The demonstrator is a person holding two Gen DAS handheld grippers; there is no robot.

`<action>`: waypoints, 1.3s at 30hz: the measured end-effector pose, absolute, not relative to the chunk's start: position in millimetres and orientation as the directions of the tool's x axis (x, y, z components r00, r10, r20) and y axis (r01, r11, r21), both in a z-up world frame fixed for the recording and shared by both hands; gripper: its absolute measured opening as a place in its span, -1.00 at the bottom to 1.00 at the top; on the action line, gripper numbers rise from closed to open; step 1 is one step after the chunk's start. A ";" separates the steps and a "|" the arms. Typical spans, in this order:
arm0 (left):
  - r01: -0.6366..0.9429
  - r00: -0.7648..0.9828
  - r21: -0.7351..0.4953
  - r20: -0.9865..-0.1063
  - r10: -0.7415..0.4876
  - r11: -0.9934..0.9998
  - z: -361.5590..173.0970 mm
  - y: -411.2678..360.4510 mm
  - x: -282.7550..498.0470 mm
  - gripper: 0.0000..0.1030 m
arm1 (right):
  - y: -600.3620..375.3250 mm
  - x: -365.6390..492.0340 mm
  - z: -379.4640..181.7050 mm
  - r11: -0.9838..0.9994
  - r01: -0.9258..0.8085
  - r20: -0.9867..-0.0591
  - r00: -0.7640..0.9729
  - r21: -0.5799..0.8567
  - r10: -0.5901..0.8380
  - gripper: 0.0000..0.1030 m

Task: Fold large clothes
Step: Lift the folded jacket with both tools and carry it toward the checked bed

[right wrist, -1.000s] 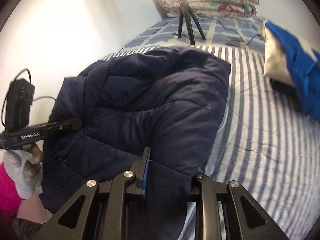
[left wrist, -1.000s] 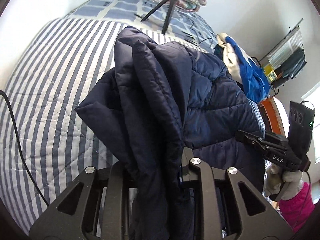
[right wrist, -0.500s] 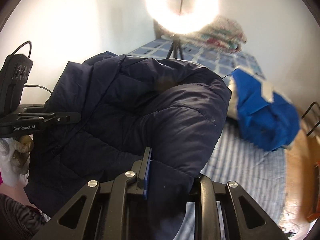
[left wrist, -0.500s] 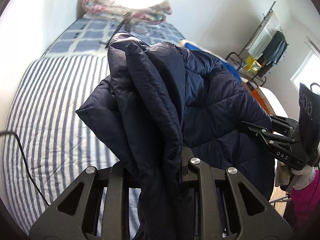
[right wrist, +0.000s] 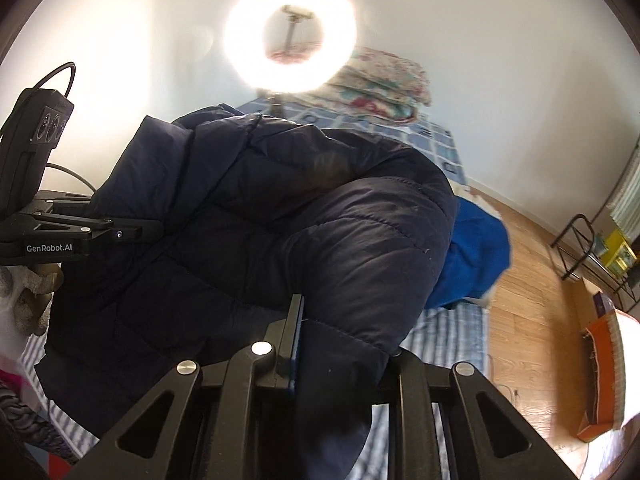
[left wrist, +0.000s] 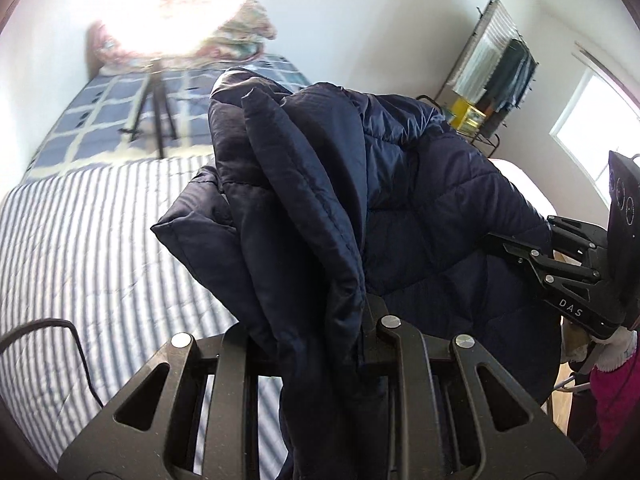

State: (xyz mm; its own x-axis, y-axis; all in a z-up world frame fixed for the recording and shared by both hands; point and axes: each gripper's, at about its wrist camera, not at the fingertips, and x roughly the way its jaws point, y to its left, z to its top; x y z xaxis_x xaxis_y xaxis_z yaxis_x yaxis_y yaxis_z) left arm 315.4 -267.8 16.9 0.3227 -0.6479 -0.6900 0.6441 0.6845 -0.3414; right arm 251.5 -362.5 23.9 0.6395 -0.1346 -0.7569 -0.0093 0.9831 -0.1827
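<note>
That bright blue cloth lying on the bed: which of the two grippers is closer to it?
The right. The blue cloth lies just beyond the navy jacket that the right gripper grips. The left gripper grips the jacket's other end, farther away; its view hides the cloth.

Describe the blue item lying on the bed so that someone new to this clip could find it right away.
Start at the striped bed in the right wrist view and find the dark navy jacket held up over it. Just right of the jacket, near the bed's edge by the wooden floor, lies a crumpled blue garment. Its bright royal blue sets it apart from the near-black jacket and the pale striped cover.
</note>
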 end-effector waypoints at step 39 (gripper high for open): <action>0.721 0.415 -0.279 -0.560 -0.717 0.634 4.6 -483.9 547.3 -0.61 | -576.9 474.6 9.0 0.939 0.222 -0.633 0.694 -0.265 -0.343 -0.68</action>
